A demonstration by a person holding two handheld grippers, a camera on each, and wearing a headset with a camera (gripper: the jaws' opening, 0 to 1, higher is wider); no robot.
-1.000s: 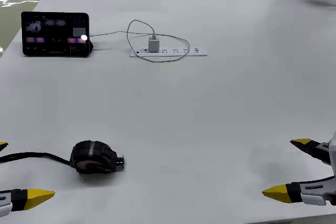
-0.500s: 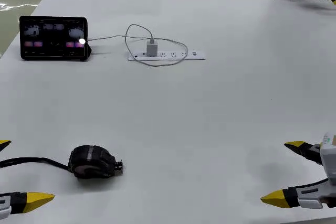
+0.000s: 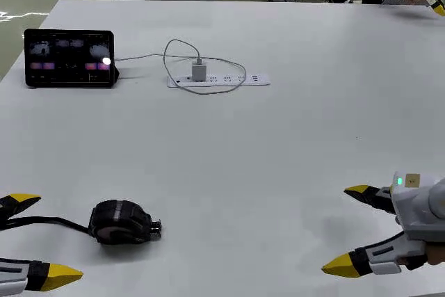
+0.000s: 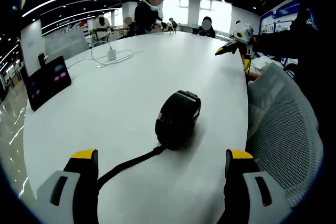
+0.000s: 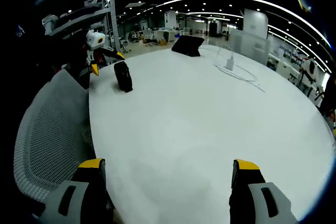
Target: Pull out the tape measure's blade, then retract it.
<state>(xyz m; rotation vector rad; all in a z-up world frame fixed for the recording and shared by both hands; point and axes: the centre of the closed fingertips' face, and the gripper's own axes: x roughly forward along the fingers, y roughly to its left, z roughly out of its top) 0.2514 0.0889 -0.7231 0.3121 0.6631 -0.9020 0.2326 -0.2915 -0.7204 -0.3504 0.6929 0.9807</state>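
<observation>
Tape measure (image 3: 122, 222); tablet (image 3: 68, 58), apparent power strip (image 3: 229, 80) beyond

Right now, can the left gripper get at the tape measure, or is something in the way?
Probably yes. The left gripper is open and the tape measure lies straight ahead of its fingers on the table. Only the tape's own black strap trails back between them.

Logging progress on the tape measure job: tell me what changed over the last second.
The right tool moved left across the table, toward the tape measure. The left tool edged slightly forward. Both stay open, holding nothing. The tape measure, tablet and power strip stayed put; their small downward shift in the head view is the camera's own.
</observation>
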